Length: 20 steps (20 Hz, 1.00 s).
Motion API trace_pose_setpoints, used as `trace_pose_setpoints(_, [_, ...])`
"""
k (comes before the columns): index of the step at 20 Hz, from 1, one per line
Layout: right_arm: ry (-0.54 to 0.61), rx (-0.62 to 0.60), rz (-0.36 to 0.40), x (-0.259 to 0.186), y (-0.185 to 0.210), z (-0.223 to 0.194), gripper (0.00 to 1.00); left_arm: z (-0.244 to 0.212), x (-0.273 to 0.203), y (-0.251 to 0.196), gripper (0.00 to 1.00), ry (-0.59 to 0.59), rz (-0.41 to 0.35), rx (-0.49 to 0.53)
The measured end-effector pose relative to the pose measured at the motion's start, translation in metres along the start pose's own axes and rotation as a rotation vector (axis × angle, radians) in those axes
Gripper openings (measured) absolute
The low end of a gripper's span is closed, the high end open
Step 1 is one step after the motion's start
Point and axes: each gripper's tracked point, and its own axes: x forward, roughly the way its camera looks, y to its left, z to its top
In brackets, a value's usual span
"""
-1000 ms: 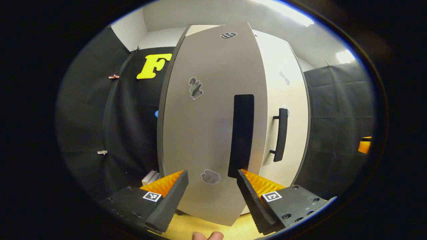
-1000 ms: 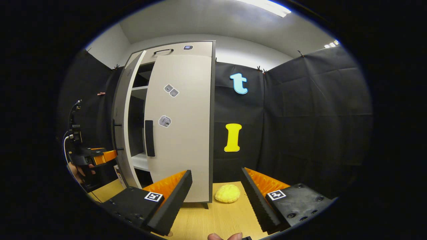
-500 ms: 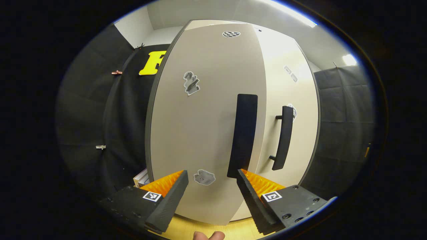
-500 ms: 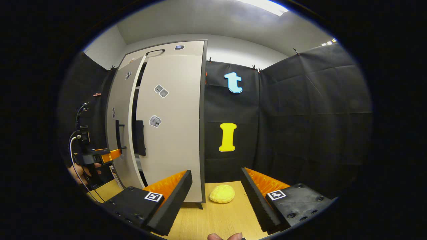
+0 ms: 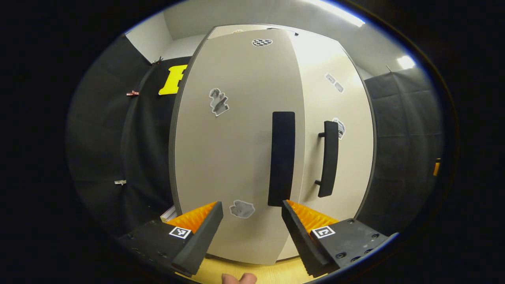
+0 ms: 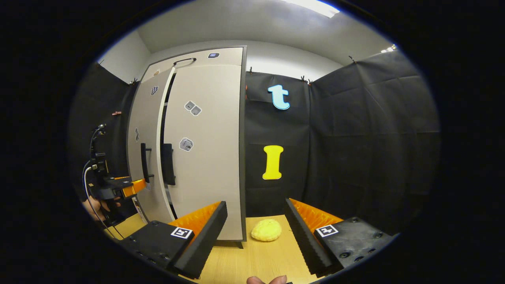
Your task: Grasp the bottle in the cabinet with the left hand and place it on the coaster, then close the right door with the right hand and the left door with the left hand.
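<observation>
Left tool point(image 5: 251, 232) is sitting wide open right up against the pale grey left cabinet door point(image 5: 232, 157), almost shut, while the right tool point(image 6: 255, 232) is hanging open over the light wooden bench point(image 6: 256, 260).

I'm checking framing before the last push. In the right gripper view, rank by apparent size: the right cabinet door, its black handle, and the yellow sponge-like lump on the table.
1. Right cabinet door, by far the largest.
2 and 3. Black handle and yellow lump look similar in area; the lump sits nearer the camera, so I won't rank them.

A sponge point(image 6: 266, 230) lies on the table point(image 6: 252, 258), right of the cabinet point(image 6: 205, 157).
</observation>
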Motion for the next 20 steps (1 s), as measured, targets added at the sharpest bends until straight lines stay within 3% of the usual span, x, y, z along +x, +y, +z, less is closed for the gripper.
trace_pose_setpoints(8, [-0.006,-0.002,-0.005,0.0,0.011,0.004,0.97,0.011,-0.068,0.026,0.96,0.006,0.055,0.03])
trace_pose_setpoints(20, [-0.027,0.023,0.018,-0.005,0.044,0.014,0.97,0.051,-0.148,0.051,0.95,-0.038,0.061,0.031])
